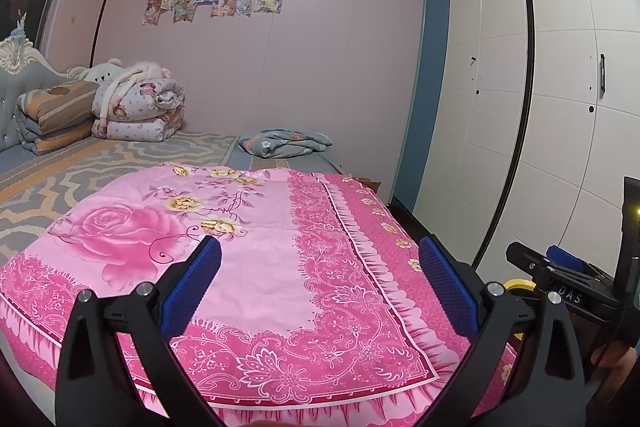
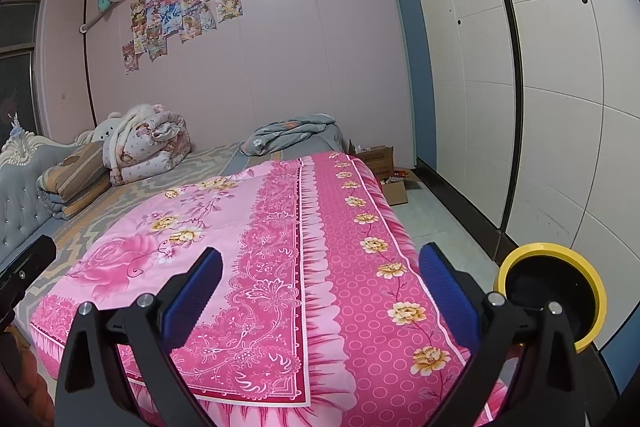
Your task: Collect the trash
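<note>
My left gripper [image 1: 320, 255] is open and empty, held above the foot of a bed covered by a pink floral quilt [image 1: 248, 251]. My right gripper [image 2: 322, 259] is open and empty too, above the same quilt [image 2: 280, 247]. The right gripper also shows at the right edge of the left wrist view [image 1: 560, 267]. A yellow-rimmed round bin [image 2: 556, 287] with a black inside stands on the floor at the right, beside the bed; a sliver of its rim shows in the left wrist view [image 1: 518, 285]. No loose trash shows on the quilt.
Folded blankets [image 1: 136, 107] and a plush toy lie at the head of the bed. A grey crumpled cloth [image 2: 292, 133] lies at the far side. Open cardboard boxes [image 2: 380, 163] stand on the floor by the white wardrobe [image 2: 520, 87].
</note>
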